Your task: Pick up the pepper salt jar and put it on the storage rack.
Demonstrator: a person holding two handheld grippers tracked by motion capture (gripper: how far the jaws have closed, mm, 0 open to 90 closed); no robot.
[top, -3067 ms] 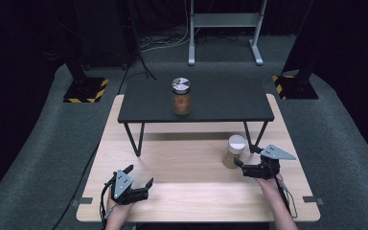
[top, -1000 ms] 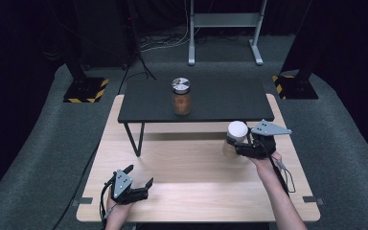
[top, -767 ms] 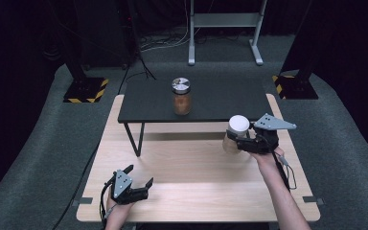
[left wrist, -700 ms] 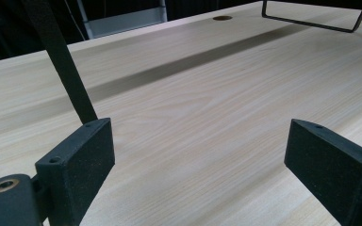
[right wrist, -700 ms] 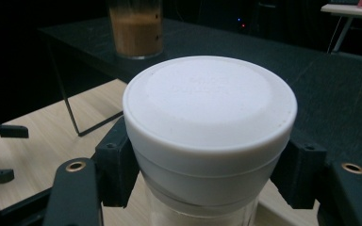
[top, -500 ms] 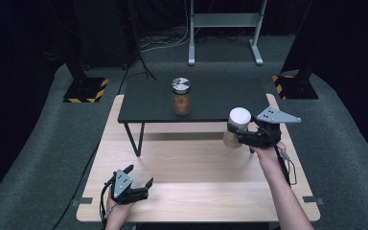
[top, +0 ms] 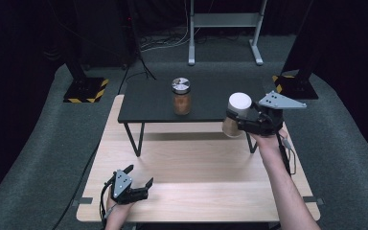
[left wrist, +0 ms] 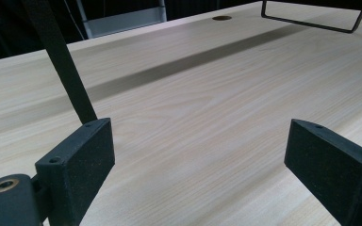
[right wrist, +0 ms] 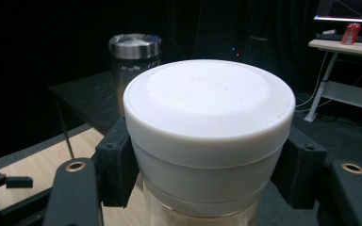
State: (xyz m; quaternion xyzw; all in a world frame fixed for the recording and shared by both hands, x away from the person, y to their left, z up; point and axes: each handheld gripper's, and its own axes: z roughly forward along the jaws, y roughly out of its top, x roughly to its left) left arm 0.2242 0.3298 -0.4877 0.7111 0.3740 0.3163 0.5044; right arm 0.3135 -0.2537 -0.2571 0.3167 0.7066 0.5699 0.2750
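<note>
1. The right gripper (top: 242, 122) clamps its fingers (right wrist: 115, 160) on a white-lidded jar (top: 237, 115), held upright in the air beside the black shelf's (top: 148, 98) right front edge.
2. A steel-lidded jar (top: 181, 96) stands mid-shelf, well apart.
3. The left gripper (top: 141, 184) rests on the bare wooden tabletop (top: 196, 163), fingers (left wrist: 78, 162) spread on nothing.

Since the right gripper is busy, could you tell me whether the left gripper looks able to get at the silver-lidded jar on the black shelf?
Probably, with a long reach: the left gripper is open and empty, nothing blocks the jar.
</note>
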